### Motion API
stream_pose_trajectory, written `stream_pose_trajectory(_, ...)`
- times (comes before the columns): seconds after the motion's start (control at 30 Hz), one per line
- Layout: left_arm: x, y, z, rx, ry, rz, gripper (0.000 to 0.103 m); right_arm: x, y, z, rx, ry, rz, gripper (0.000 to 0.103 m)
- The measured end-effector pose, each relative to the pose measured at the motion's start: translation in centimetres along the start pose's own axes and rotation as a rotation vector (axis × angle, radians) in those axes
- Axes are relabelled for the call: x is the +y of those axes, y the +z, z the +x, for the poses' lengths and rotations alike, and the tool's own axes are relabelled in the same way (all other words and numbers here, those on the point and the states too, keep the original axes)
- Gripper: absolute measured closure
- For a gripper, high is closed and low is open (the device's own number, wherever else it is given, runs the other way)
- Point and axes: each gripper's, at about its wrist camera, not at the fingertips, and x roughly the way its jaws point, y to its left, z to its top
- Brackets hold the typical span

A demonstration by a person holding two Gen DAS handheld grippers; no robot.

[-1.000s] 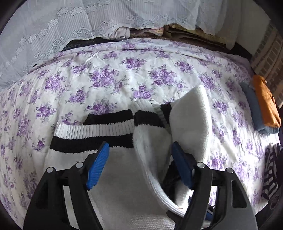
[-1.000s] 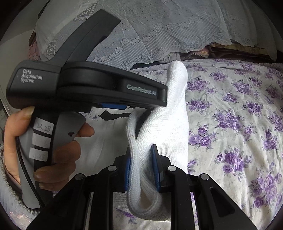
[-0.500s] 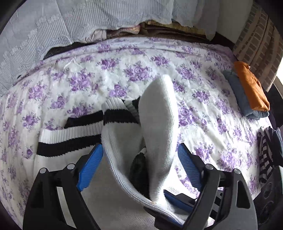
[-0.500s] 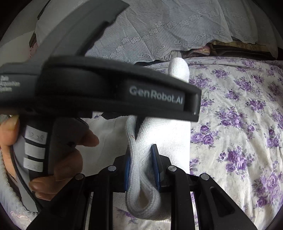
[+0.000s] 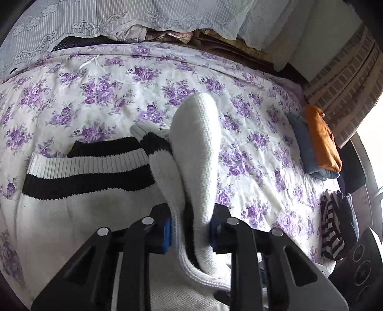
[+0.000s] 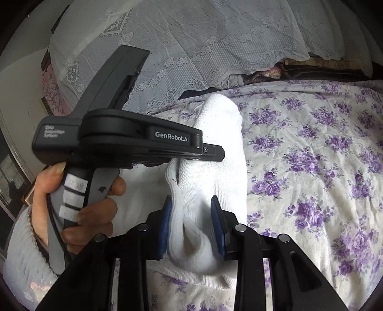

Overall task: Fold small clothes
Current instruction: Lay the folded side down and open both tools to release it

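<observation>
Nearest in the left wrist view, the left gripper (image 5: 190,230) has just been closing, and its blue pads (image 5: 167,233) now pinch the folded white sock (image 5: 196,153) between them. The sock rises from the jaws and leans away over the bed, its rounded toe end uppermost and its black-banded cuff tucked against its left side. Just left of it a second sock (image 5: 79,174) lies flat on the quilt (image 5: 115,93), white with two black stripes across its ribbed cuff, touching the held one.

In the right wrist view, the right gripper (image 6: 192,223) has just been opening. Its pads (image 6: 216,222) stand a little apart with the same sock's (image 6: 215,153) folded end between them; the cloth bulges loosely there, and whether the pads still press on it cannot be told. To the left, a hand (image 6: 79,205) in a pale knit sleeve grips the handle of the left gripper's body, which crosses above the sock.

Farther right on the quilt, well apart from the socks, lies a folded orange piece on a grey one (image 5: 318,143), and nearer the edge a striped dark bundle (image 5: 335,224). Beyond the quilt hangs a lace cover (image 5: 71,21).
</observation>
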Motion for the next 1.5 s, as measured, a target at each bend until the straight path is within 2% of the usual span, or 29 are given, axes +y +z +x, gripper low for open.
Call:
stream_pose_trajectory(0.07,0.1,0.0,0.1,0.000,-0.004,-0.004,0.081,0.8,-1.0,-0.5,0.012,-0.020,-0.054,0.052)
stream_pose_trajectory(0.1,0.0,0.0,0.1,-0.001,-0.004,-0.002,0.081,1.3,-1.6,-0.7,0.017,-0.031,-0.078,0.049)
stream_pose_trajectory(0.23,0.2,0.0,0.0,-0.001,-0.007,-0.001,0.081,2.6,-3.1,0.1,0.030,-0.168,-0.197,0.046)
stream_pose_trajectory(0.27,0.3,-0.1,0.1,0.000,-0.010,-0.004,0.081,2.6,-3.2,0.5,0.026,-0.182,-0.205,0.048)
stream_pose_trajectory(0.3,0.4,-0.1,0.1,0.000,-0.012,-0.005,0.081,2.4,-3.2,0.6,0.019,-0.198,-0.205,0.057)
stream_pose_trajectory(0.33,0.4,-0.1,0.1,-0.003,-0.009,-0.005,0.081,2.2,-3.1,0.7,0.013,-0.212,-0.207,0.082)
stream_pose_trajectory(0.37,0.4,-0.1,0.0,-0.006,-0.008,-0.007,0.081,1.9,-2.9,0.6,0.004,-0.195,-0.192,0.088)
stream_pose_trajectory(0.43,0.6,-0.1,-0.8,-0.023,-0.004,-0.009,0.081,1.8,-2.2,-0.2,-0.028,-0.149,-0.156,0.091)
stream_pose_trajectory(0.53,0.9,0.1,-3.7,-0.078,0.027,0.004,0.081,3.9,-0.8,-1.0,-0.073,-0.117,-0.202,0.091)
stream_pose_trajectory(0.67,1.4,-0.2,-8.3,-0.155,0.113,0.040,0.081,7.6,0.9,-1.2,-0.100,-0.051,-0.250,0.092)
stream_pose_trajectory(0.83,4.7,-1.6,-11.1,-0.175,0.185,-0.002,0.081,12.1,0.6,0.3,-0.071,0.004,-0.310,0.091)
stream_pose_trajectory(1.03,9.6,-4.7,-10.8,-0.133,0.242,-0.077,0.081,14.7,-1.5,3.8,0.031,0.063,-0.314,0.091)
stream_pose_trajectory(1.2,13.2,-7.0,-9.6,-0.098,0.237,-0.139,0.081,15.8,-3.5,6.7,0.112,0.065,-0.328,0.091)
stream_pose_trajectory(1.43,15.8,-8.4,-8.4,-0.105,0.172,-0.191,0.078,16.4,-5.4,8.7,0.169,0.043,-0.346,0.090)
stream_pose_trajectory(1.5,16.1,-8.5,-8.1,-0.114,0.173,-0.185,0.071,16.5,-5.7,9.0,0.170,0.034,-0.360,0.090)
